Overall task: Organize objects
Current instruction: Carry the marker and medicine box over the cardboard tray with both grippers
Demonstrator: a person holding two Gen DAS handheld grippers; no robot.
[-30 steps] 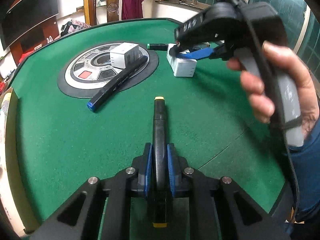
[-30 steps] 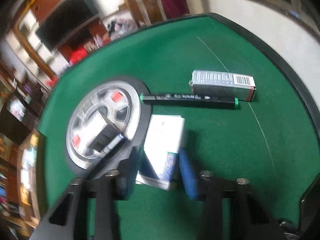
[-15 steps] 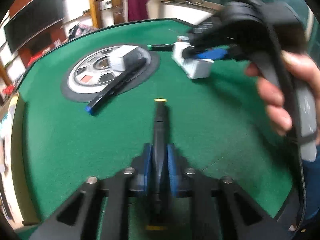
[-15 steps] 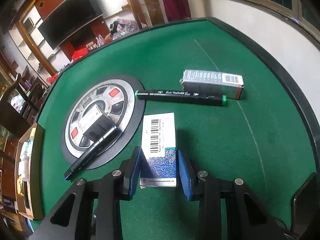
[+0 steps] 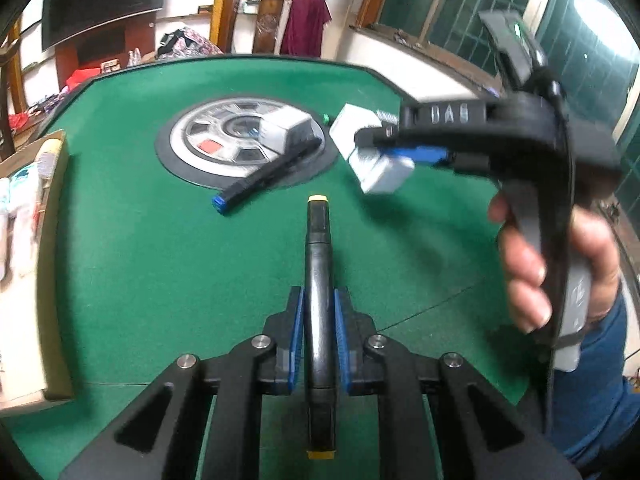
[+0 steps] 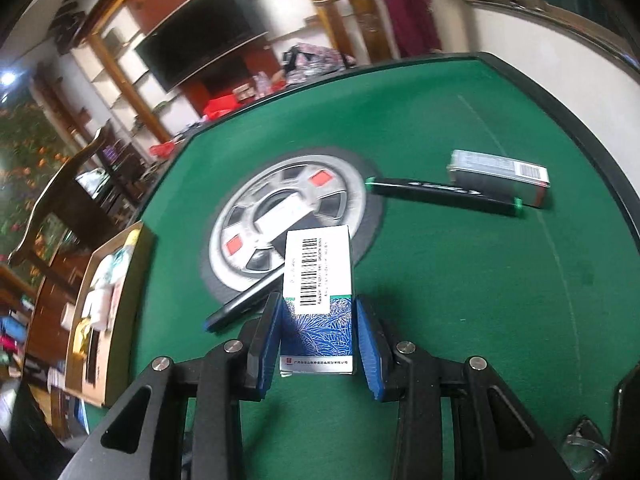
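Matt green felt covers the table (image 6: 460,300); glossy black plastic marker (image 5: 318,280); smooth printed cardboard carton (image 6: 318,280); matt black plastic gripper frames with blue ribbed pads (image 6: 370,348).

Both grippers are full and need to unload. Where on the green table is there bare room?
Free: the near felt this side of the blue-capped marker, and the right side below the green-capped marker. Crowded: the wheel mat and the grey box by that marker.
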